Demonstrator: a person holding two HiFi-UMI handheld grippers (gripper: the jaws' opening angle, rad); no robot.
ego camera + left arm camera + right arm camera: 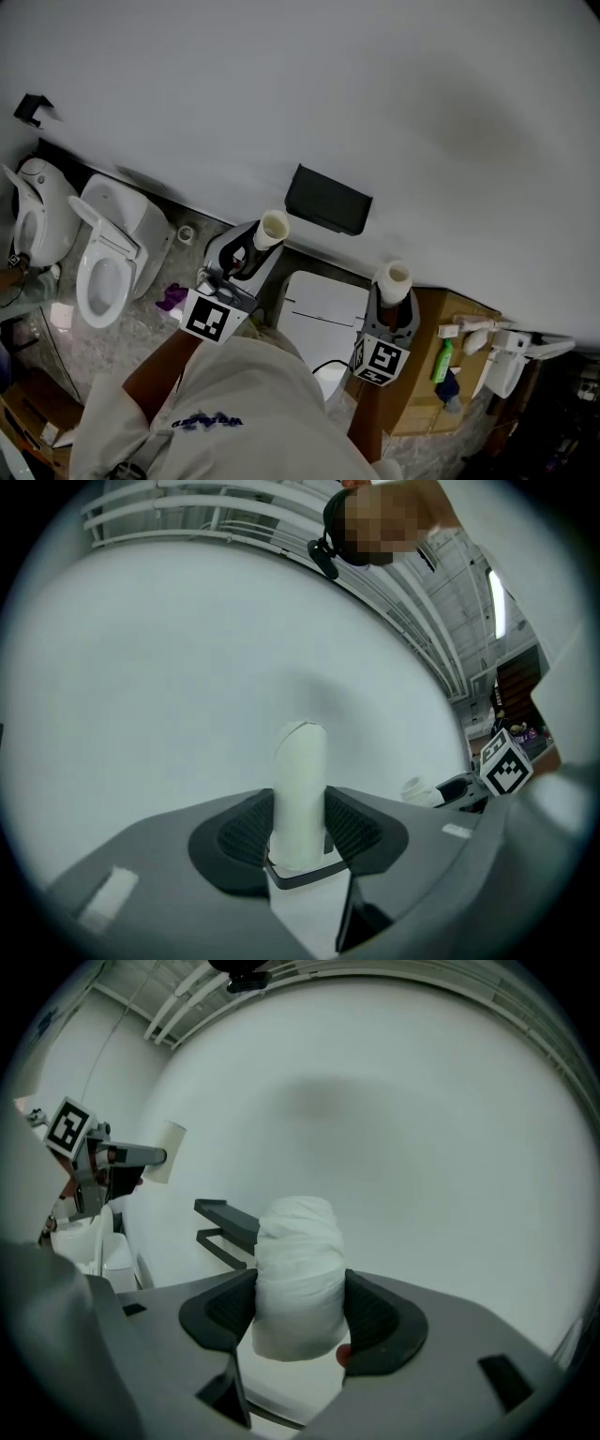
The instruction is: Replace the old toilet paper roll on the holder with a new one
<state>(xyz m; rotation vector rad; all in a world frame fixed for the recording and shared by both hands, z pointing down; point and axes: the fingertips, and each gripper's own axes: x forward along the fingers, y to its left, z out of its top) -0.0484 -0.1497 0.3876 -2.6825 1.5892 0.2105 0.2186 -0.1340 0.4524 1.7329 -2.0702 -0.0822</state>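
Two grippers in view, one in each hand, each with one marker cube. Of these, the left gripper: clenched on one slim cream paper tube, pads pressing both its sides, tube upright and poking past the jaws toward the pale wall. The right gripper: grasping one plump white toilet paper roll, wrinkled, squeezed between the two pads. Two rolls in all, one per gripper, well apart from each other.

On the wall, between and just beyond them in the head view, one black wall-mounted holder, touching neither roll. The tube to its left, the white roll to its right and nearer.

Far left along the wall, two white toilets, lids raised, side by side. On the floor near them, one purple scrap and one small pale ring. At right, one brown box with one green bottle against it. High on the wall at far left, one small black fixture.
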